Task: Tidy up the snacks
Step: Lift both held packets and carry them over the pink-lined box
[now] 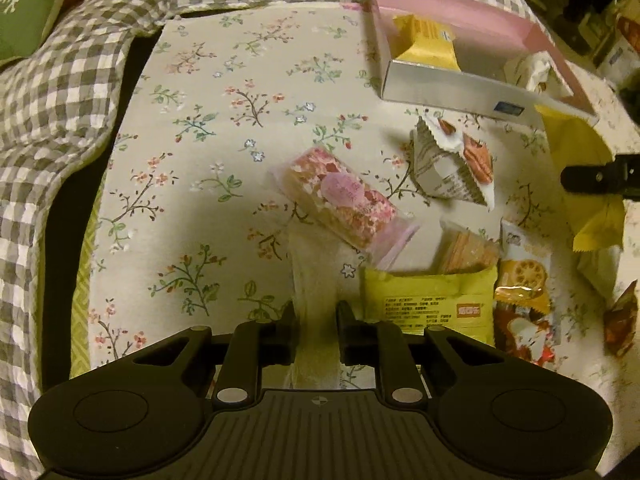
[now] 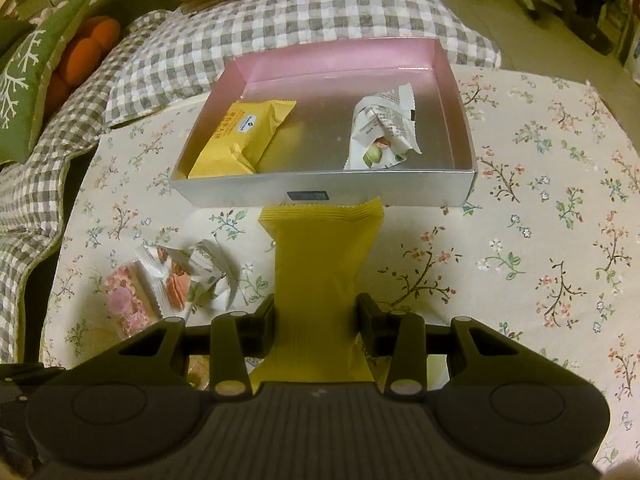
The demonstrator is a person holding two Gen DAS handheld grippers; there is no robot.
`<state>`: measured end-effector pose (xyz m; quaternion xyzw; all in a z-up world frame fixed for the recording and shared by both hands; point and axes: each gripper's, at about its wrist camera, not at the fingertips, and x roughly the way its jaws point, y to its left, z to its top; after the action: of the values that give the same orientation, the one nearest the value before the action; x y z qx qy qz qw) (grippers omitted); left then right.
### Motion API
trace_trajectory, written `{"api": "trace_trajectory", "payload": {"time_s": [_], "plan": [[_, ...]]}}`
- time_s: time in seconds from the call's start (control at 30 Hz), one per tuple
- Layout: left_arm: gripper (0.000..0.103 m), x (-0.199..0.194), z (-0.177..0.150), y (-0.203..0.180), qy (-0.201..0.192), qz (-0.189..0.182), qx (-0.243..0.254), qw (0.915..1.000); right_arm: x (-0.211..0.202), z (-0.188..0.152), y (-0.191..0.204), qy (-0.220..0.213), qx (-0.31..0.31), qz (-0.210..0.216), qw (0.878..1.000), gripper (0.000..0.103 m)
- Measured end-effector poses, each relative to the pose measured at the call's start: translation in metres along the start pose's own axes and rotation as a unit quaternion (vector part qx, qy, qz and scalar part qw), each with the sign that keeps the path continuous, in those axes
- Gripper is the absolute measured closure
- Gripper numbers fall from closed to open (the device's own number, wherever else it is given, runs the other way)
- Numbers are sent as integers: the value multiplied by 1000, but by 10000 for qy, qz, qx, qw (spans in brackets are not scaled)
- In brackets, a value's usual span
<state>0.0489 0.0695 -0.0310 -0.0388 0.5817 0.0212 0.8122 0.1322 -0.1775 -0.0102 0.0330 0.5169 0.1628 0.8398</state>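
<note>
Floral tablecloth (image 2: pixel 540 216) — box (image 2: pixel 320 188), snacks (image 1: pixel 340 196)

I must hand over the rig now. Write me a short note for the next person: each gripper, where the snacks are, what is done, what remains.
Left gripper: shut on a pale, translucent packet, above the table.
Right gripper: shut on a yellow packet, held just in front of the box.
Done: one yellow packet and one white nut packet lie in the box.
Left: put in both held packets, then the loose ones on the floral cloth: pink packet, white nut packet, green-yellow packet, others beside it.
</note>
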Motion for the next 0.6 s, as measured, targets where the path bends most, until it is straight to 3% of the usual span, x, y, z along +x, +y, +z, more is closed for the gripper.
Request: {"api": "trace_trajectory", "payload": {"time_s": [0.37, 0.6], "plan": [[87, -21, 2, 11, -103, -521, -314, 9981, -6, 0, -3, -74, 120, 38, 9999, 65], [87, -43, 9, 19, -458, -811, -514, 9943, -16, 1, -6, -148, 199, 193, 9995, 65]]}}
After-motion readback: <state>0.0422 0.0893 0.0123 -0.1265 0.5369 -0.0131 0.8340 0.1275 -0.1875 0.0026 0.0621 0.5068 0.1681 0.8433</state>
